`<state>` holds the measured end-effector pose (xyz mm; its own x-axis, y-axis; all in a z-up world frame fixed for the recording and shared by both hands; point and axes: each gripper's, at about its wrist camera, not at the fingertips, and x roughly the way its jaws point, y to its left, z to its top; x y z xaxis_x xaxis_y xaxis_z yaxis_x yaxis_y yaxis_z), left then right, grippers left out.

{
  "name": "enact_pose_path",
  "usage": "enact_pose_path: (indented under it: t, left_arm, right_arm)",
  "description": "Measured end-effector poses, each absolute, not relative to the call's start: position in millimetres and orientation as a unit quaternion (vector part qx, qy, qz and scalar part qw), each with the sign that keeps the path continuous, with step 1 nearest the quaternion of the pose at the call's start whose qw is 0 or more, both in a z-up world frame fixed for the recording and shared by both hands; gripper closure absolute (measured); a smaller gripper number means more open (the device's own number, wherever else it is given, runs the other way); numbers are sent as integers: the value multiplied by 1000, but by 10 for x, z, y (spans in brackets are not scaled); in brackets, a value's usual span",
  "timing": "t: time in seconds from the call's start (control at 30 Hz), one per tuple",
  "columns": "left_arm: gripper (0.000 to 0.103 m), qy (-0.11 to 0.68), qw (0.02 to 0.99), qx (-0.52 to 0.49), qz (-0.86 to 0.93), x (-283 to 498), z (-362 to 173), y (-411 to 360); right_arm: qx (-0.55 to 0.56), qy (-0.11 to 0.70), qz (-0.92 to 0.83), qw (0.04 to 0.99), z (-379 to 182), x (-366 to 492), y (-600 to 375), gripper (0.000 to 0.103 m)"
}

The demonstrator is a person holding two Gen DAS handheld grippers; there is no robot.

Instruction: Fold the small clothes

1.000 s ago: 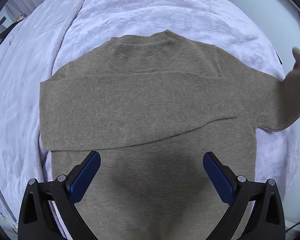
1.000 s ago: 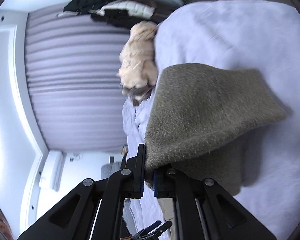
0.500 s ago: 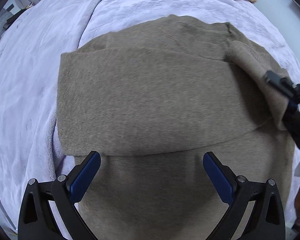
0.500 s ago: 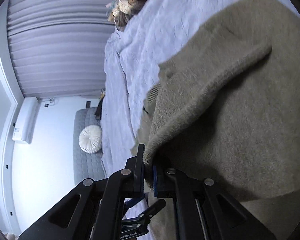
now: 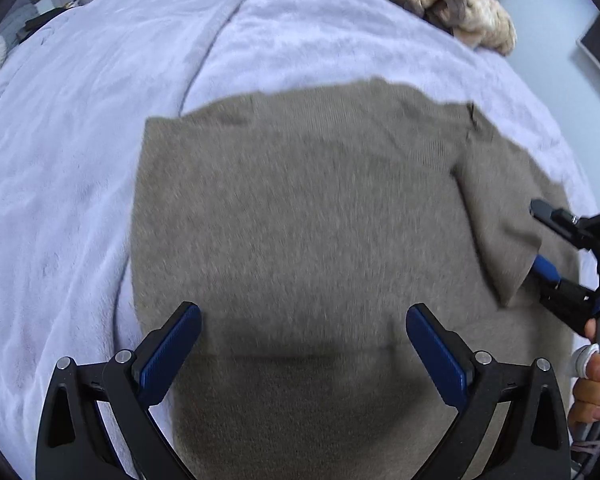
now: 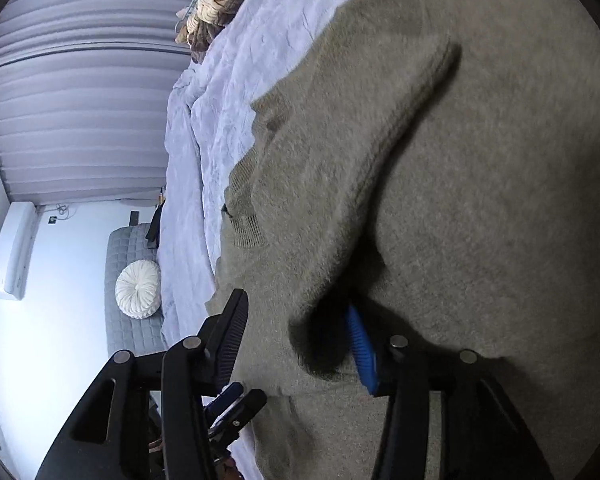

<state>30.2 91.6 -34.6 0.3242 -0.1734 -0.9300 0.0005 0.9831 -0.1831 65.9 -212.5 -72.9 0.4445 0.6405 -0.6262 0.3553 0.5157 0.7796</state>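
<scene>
A taupe knit sweater (image 5: 300,208) lies flat on a lavender bed cover (image 5: 80,140), both sleeves folded across its body. My left gripper (image 5: 302,344) is open and empty, hovering over the sweater's lower body. My right gripper (image 6: 300,336) is open at the sweater's right side, with the folded sleeve (image 6: 360,152) draped loosely between its jaws and resting on the body. The right gripper also shows in the left wrist view (image 5: 548,248), beside the sleeve cuff (image 5: 504,240).
A heap of beige and brown clothes (image 5: 452,4) lies at the bed's far end. A grey sofa with a round white cushion (image 6: 138,288) and grey curtains (image 6: 80,100) stand beyond the bed. A hand (image 5: 592,392) shows at the right edge.
My right gripper carried the sleeve over the sweater's body, laid it down and opened, letting it go. My left gripper stayed open and moved closer over the sweater.
</scene>
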Motion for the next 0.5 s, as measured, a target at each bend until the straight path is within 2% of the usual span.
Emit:
enact_pose_path:
  t: [0.1, 0.17, 0.2, 0.23, 0.3, 0.5]
  left_arm:
    - [0, 570, 815, -89, -59, 404, -314, 1020]
    - [0, 568, 814, -98, -68, 476, -316, 1070]
    - [0, 568, 813, -106, -75, 502, -324, 1095]
    - [0, 568, 811, -115, -81, 531, -332, 1119]
    - [0, 566, 807, -141, -93, 550, -346, 1132]
    - [0, 548, 780, -273, -131, 553, -328, 1239]
  right_arm:
    - [495, 502, 63, 706, -687, 778, -2251, 50]
    - [512, 501, 47, 696, -711, 899, -2282, 65]
    - [510, 503, 45, 696, -718, 969, -2257, 83]
    - [501, 504, 53, 701, -700, 1032, -2205, 87]
    - [474, 506, 84, 716, -575, 1104, -2071, 90]
    - [332, 533, 181, 757, -302, 1194, -1352, 91]
